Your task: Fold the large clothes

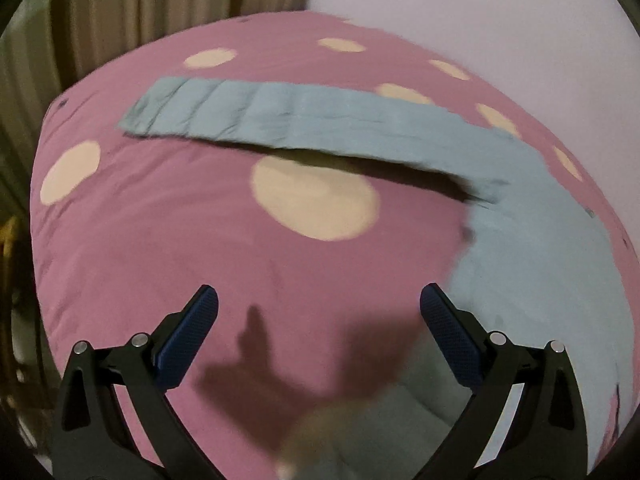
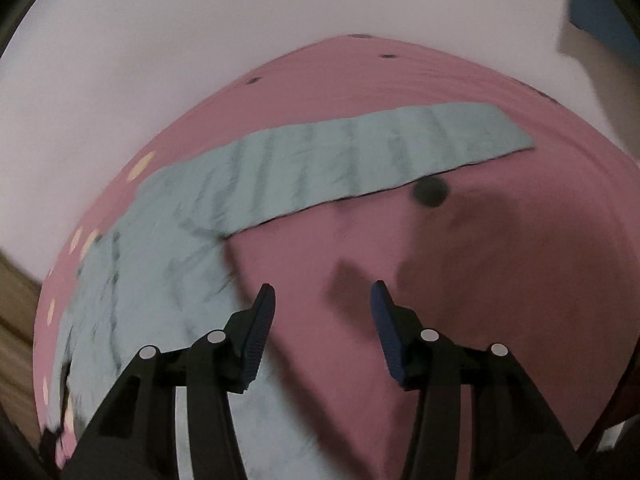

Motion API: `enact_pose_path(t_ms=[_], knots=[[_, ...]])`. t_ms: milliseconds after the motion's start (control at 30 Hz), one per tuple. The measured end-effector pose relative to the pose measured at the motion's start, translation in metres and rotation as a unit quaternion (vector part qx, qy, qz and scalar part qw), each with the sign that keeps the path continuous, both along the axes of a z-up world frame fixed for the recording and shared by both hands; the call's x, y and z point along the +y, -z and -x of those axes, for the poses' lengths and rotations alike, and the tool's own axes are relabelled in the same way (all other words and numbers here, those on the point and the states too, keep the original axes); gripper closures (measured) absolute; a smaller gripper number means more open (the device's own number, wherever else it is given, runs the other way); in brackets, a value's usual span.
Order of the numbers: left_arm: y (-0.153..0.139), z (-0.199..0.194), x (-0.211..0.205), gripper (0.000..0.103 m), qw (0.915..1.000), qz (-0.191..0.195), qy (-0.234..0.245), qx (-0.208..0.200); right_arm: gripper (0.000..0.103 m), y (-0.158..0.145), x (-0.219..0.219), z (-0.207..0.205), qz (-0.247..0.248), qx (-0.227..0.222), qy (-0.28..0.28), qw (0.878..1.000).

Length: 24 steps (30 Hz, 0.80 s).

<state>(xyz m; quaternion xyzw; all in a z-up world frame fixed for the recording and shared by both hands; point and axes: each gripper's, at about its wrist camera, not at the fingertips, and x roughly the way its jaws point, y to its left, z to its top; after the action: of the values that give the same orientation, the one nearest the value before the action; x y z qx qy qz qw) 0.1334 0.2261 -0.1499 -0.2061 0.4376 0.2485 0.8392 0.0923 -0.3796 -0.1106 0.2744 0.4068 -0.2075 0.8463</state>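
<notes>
Left wrist view: the left gripper (image 1: 319, 300) points steeply down at a pink bedspread (image 1: 168, 240) with cream dots; its jaws stand wide apart and nothing lies between them. The pale blue garment (image 1: 532, 264) lies spread flat on the bedspread, its body to the right of the right-hand finger and one long sleeve (image 1: 280, 116) stretched out straight across the far side. A striped curtain (image 1: 120, 8) hangs beyond the bed. Right wrist view: the right gripper (image 2: 322, 300) also aims down, jaws parted to a middling gap with only bare bedspread (image 2: 500, 280) between the pads. The garment's (image 2: 160, 280) body lies to the left of the left-hand finger, and its other sleeve (image 2: 380, 148) runs out to the upper right. Judged step: approach to a first grasp. For a clean fold, bring each gripper to a matching garment edge or corner, pinch a single layer without catching the bedspread beneath, and lift both sides evenly so the cloth stays taut. Motion blur hides fine seams.
</notes>
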Motion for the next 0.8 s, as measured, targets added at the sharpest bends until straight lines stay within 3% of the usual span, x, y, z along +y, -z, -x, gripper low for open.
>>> enact_pose_path(t_ms=[133, 233, 400, 567, 800], knots=[[0.026, -0.007, 0.028, 0.009, 0.9992, 0.009, -0.037, 0.011, 0.040, 0.017, -0.045, -0.005, -0.020, -0.008, 0.053, 0.998], [0.028, -0.007, 0.030, 0.009, 0.9991, -0.016, -0.040, 0.001, 0.040, 0.031, -0.084, -0.007, -0.056, -0.024, 0.097, 0.993], [0.030, -0.005, 0.030, 0.009, 0.9987, -0.026, -0.044, -0.007, 0.040, 0.049, -0.133, -0.011, -0.105, -0.057, 0.170, 0.978], [0.033, -0.014, 0.027, 0.009, 0.9982, -0.040, -0.044, 0.010, 0.040, 0.048, -0.157, -0.020, -0.082, -0.081, 0.198, 0.973], [0.033, -0.013, 0.025, 0.009, 0.9977, -0.048, -0.044, 0.020, 0.041, 0.055, -0.179, -0.022, -0.093, -0.113, 0.230, 0.962]])
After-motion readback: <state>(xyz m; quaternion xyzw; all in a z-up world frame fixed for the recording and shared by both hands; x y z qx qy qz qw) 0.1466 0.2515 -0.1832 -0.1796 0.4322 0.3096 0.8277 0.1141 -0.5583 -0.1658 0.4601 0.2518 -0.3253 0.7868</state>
